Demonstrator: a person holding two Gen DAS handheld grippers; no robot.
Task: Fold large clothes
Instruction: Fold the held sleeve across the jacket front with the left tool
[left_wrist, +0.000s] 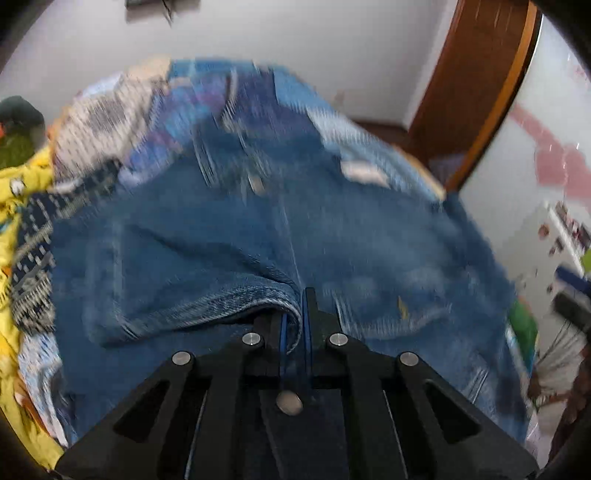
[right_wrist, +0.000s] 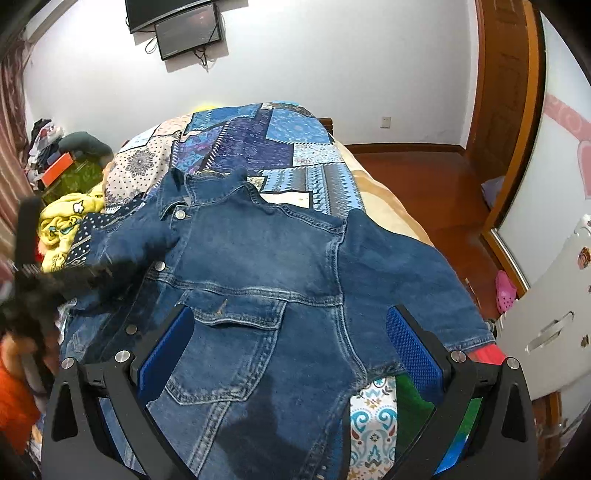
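Note:
A blue denim jacket (right_wrist: 258, 266) lies spread front-up on a patchwork bedspread (right_wrist: 266, 147), collar at the far end. My right gripper (right_wrist: 291, 332) is open, its blue pads wide apart above the jacket's chest pocket and right side, holding nothing. My left gripper (left_wrist: 293, 325) is shut on a hemmed edge of the denim jacket (left_wrist: 236, 302), which folds over to the left of the fingers. The left wrist view is blurred by motion. The left gripper also shows as a dark blurred shape (right_wrist: 40, 288) at the left, over the jacket's left sleeve.
Yellow printed clothes (right_wrist: 66, 225) lie on the bed's left side, with an orange box (right_wrist: 55, 171) and a clothes pile beyond. A wooden door (right_wrist: 506, 110) and red-brown floor are to the right. A white plastic piece (right_wrist: 546, 325) stands at the right.

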